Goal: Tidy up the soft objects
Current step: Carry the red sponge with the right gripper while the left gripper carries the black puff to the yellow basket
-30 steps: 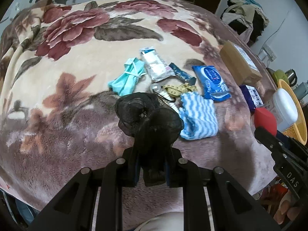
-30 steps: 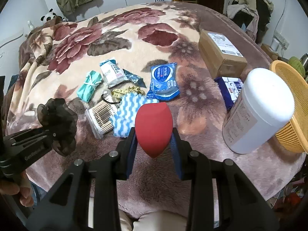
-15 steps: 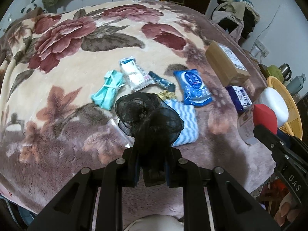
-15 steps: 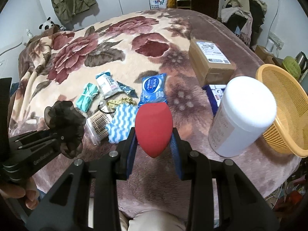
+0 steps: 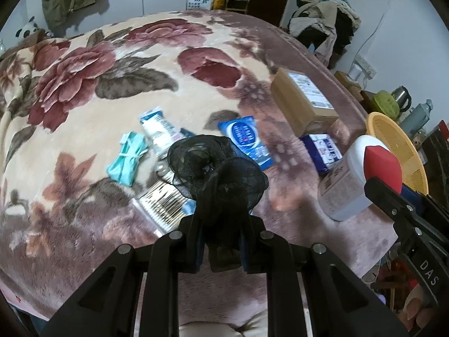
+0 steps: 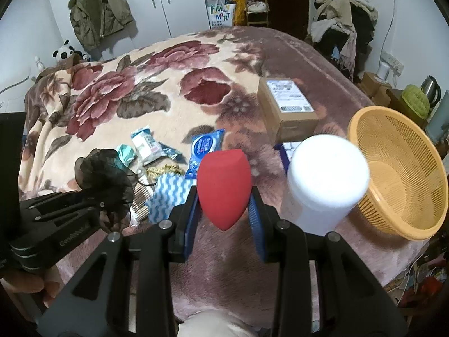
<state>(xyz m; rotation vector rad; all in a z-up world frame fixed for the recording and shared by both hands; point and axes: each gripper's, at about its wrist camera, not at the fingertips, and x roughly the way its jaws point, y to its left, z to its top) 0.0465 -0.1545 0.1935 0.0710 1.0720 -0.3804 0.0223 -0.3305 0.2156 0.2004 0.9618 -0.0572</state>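
Black mesh scrunchie (image 5: 217, 168) is pinched between the fingers of your left gripper (image 5: 221, 241), lifted above the floral blanket (image 5: 118, 64). Your right gripper (image 6: 223, 210) has its jaws closed on the red makeup sponge (image 6: 223, 184), pointed end toward the camera, also off the bed. Just right of the sponge stands a white tub (image 6: 327, 181), with the orange basket (image 6: 398, 174) beside it at the bed's edge
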